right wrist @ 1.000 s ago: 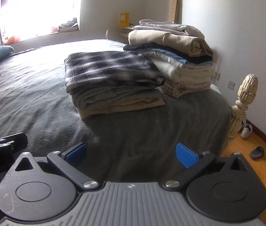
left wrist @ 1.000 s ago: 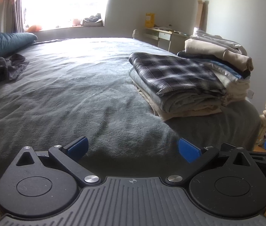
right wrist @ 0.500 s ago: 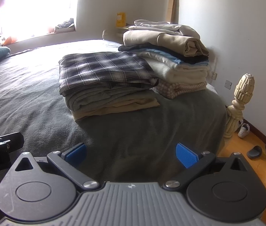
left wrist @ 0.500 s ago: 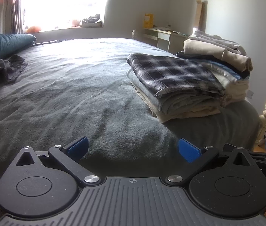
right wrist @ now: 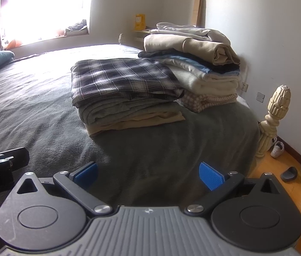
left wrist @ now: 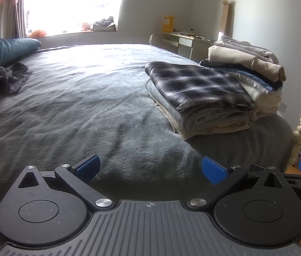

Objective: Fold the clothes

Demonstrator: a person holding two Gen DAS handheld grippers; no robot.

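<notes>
I hold my left gripper [left wrist: 150, 167] low over the near edge of the bed, pointing level along the mattress, its two blue-padded fingers [left wrist: 87, 165] spread wide with nothing between them. My right gripper [right wrist: 148, 171] sits just beside it to the right at about the same height, likewise released and empty, its ribbed blue pads [right wrist: 211, 178] well apart. In the right wrist view the black body of the left tool shows at the left edge; in the left wrist view a blue tip of the right one pokes in at the far right.

Under both lies the grey blanket [left wrist: 75, 106], a soft, napped fabric with shallow ripples, covering the whole bed. Ahead and to the right, near the bed's right edge, is a squared stack of folded clothes [right wrist: 129, 108]: a dark plaid shirt [right wrist: 120, 77] on top, a grey garment below it, a tan one at the bottom. Touching it on the far right stands a taller pile [right wrist: 195, 64] of folded beige, navy, light blue, cream and checked pieces, its top item rolled thick at the fold.

Far to the left, a dark crumpled garment [left wrist: 0, 80] lies unfolded on the blanket, next to a teal pillow [left wrist: 5, 50]. A carved cream bedpost [right wrist: 275, 115] rises at the right corner, above a wooden floor with a white shoe [right wrist: 277, 149] and a dark slipper [right wrist: 289, 173].
</notes>
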